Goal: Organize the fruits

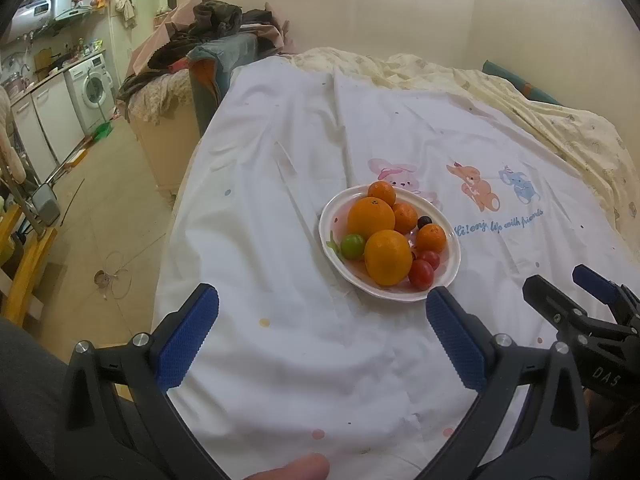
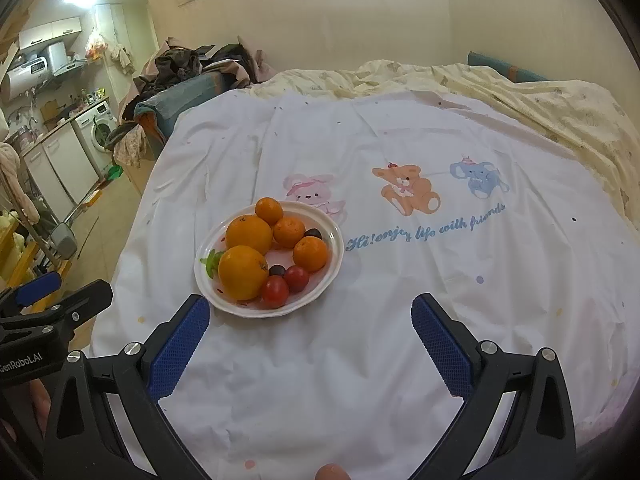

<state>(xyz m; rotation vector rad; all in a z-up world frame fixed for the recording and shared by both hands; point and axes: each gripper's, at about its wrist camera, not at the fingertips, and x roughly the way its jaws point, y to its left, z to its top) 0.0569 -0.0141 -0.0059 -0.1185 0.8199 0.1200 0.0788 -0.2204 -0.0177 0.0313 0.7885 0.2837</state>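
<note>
A white plate (image 1: pixel 332 212) (image 2: pixel 336 240) sits on a white printed sheet and holds the fruit. On it lie two large oranges (image 1: pixel 388 258) (image 2: pixel 243 267), three small mandarins (image 1: pixel 431 238) (image 2: pixel 310 253), two red tomatoes (image 1: pixel 421 274) (image 2: pixel 275 291), dark grapes (image 1: pixel 425 222) (image 2: pixel 277 270) and a green fruit (image 1: pixel 353 246) (image 2: pixel 212 263). My left gripper (image 1: pixel 322 300) is open and empty, just short of the plate. My right gripper (image 2: pixel 310 308) is open and empty, near the plate's front right; it also shows in the left wrist view (image 1: pixel 564 284).
The sheet (image 1: pixel 280 360) (image 2: pixel 400 320) covers a bed, with a cream quilt (image 2: pixel 540 100) bunched at the far side. The bed's left edge drops to the floor (image 1: pixel 100 220). Piled clothes (image 1: pixel 208 28) and a washing machine (image 1: pixel 90 88) stand far left.
</note>
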